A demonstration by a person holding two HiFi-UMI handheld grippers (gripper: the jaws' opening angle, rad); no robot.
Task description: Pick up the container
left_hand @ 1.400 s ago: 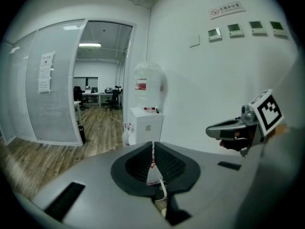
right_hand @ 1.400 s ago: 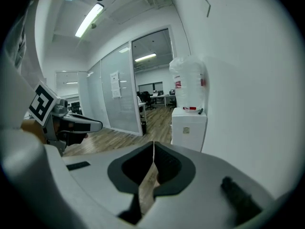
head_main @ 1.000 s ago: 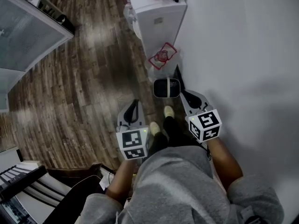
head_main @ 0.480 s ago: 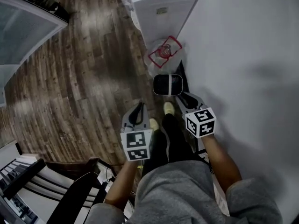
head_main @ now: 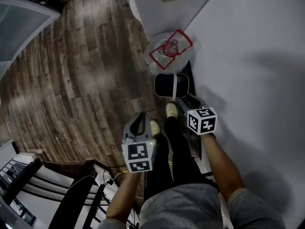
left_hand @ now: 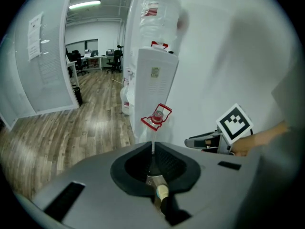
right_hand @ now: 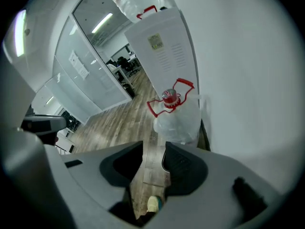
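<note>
Head view: the jug (head_main: 169, 51) stands on the floor (head_main: 71, 80) against the wall (head_main: 257, 56), just beside the dispenser (head_main: 167, 4), with open room only to its left. Left gripper view: the left gripper (left_hand: 152, 149) has its jaws together. Right gripper view: the right gripper (right_hand: 153, 149) has just been opening wide, with nothing between its jaws; squeezed by the wall, it could knock the red handle (right_hand: 167, 101) aside

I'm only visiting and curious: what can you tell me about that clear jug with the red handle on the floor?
The water jug is large, of clear plastic, with a red cap and a red carry handle at its neck. It stands upright on the wooden floor, beside the white water dispenser and close to the white wall. Nothing holds it.
</note>
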